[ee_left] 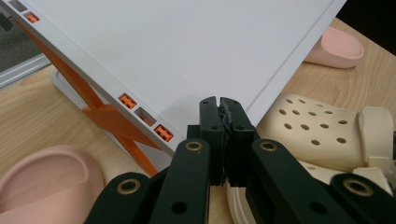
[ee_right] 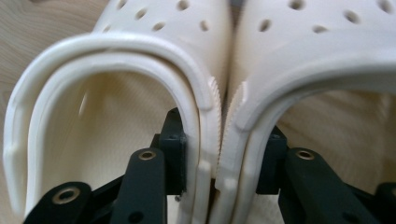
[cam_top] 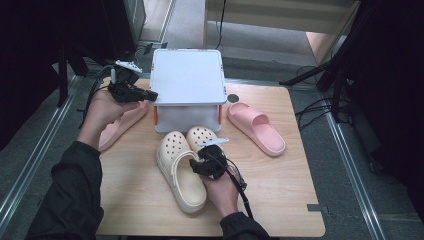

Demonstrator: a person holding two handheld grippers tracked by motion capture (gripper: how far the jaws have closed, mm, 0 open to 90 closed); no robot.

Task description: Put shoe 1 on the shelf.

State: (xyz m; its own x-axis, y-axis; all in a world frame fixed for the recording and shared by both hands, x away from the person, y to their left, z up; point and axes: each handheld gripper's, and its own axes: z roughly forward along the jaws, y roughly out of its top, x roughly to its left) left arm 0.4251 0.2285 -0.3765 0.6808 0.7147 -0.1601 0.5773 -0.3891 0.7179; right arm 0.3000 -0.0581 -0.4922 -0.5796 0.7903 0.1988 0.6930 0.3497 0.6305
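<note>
Wooden table bears a white rack as landmark. Cream clogs lie paired just before the rack; right gripper has one jaw inside each clog, pinching the touching inner walls to lift both together. Left gripper, closed on nothing, hovers at the rack's left corner. Pink slides flank the rack. No readable writing

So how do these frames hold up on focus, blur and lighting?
High view: table evenly lit, surroundings nearly black, slightly soft. Left gripper view: white stand bright and flat, near tool links blurred. Right gripper view: cream clogs sharp at the rims, foreground soft.
</note>
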